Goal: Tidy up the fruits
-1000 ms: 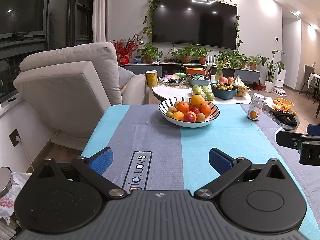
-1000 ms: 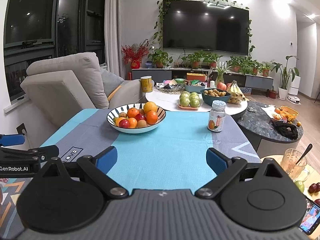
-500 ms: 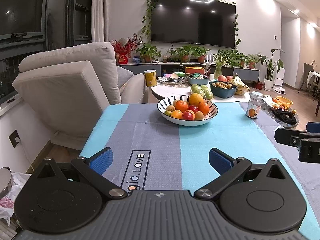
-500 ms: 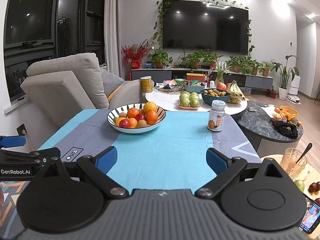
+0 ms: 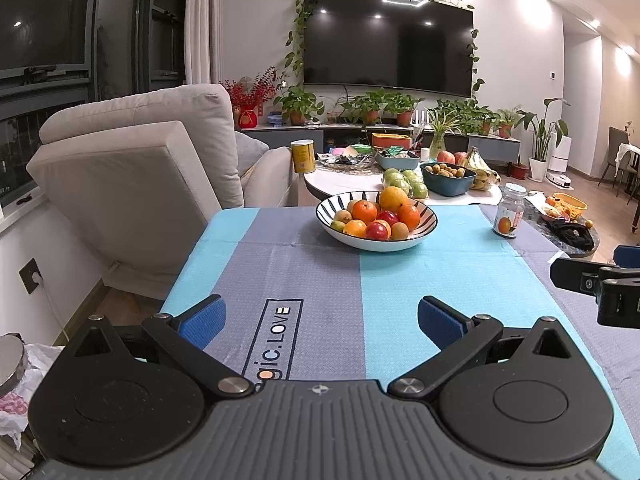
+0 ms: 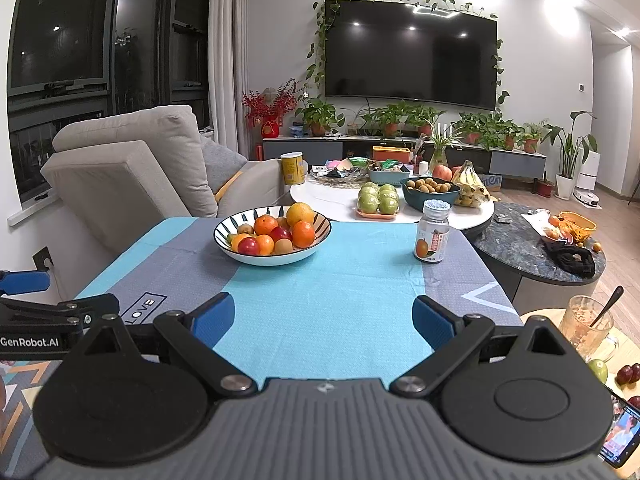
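A: Fruits (image 5: 376, 216), 1 lot: oranges, red and small brownish pieces, heaped in a striped bowl (image 5: 426, 216) at the far end of the tablecloth (image 5: 320, 272).

B: Location relative to the grippers?

A: Well apart from both. Left gripper (image 5: 322, 318): jaws spread wide, blue pads clear of everything, only bare cloth between them. Right gripper (image 6: 323, 314): likewise released, nothing between the pads, hovering over the turquoise stripe.

B: Other items on the cloth?

A: 1 small jar (image 6: 432, 236) with an orange on its label, upright, to the right of the bowl and not touching it.

B: Beyond the table?

A: 1 white round table (image 6: 344, 200) carrying green apples (image 6: 378, 200) on a tray, a teal dish (image 6: 430, 196) of small brown fruit, and bananas (image 6: 468, 184). 1 beige sofa (image 5: 132, 168) at left. 1 wall television (image 5: 388, 40) with potted plants beneath.
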Motion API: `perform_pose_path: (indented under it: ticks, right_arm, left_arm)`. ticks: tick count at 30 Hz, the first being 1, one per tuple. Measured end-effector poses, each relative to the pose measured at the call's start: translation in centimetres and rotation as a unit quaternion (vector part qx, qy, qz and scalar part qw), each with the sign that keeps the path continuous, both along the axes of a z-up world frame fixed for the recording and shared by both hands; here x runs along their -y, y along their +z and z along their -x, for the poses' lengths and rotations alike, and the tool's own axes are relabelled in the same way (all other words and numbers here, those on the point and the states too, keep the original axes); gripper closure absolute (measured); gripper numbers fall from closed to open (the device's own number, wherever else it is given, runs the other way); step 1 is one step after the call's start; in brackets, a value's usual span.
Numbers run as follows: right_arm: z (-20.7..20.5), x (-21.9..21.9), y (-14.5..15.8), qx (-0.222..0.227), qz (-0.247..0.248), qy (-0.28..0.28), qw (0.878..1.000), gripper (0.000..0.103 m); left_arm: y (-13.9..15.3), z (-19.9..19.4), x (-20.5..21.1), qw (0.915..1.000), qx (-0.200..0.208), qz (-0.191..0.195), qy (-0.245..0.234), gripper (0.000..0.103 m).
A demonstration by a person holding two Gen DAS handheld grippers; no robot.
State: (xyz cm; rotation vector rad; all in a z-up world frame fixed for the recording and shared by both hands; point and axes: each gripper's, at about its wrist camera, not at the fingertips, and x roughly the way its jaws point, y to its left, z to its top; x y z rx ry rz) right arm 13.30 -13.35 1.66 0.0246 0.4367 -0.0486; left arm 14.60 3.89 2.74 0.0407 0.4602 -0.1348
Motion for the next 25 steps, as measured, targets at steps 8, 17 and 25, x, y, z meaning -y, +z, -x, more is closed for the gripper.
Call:
perform_pose_path:
  ticks: [8,17,25]
  right_arm:
    - [0.00,-0.01,0.02,0.000,-0.001,0.001,1.000,0.022]
    - [0.08,-0.04,-0.16,-0.001,0.001,0.001,1.000,0.022]
    - [0.36,0.14,-0.35,0.003,0.002,0.000,1.000,0.022]
  left_arm:
    - [-0.16,0.30,-0.04,1.0000,-0.002,0.002,-0.002,0.000]
    - [-0.22,0.70,-0.04,1.0000,-0.004,0.000,-0.007,0.000]
    - [-0.18,0.81,0.00,1.0000,-0.006,0.000,-0.002,0.000]
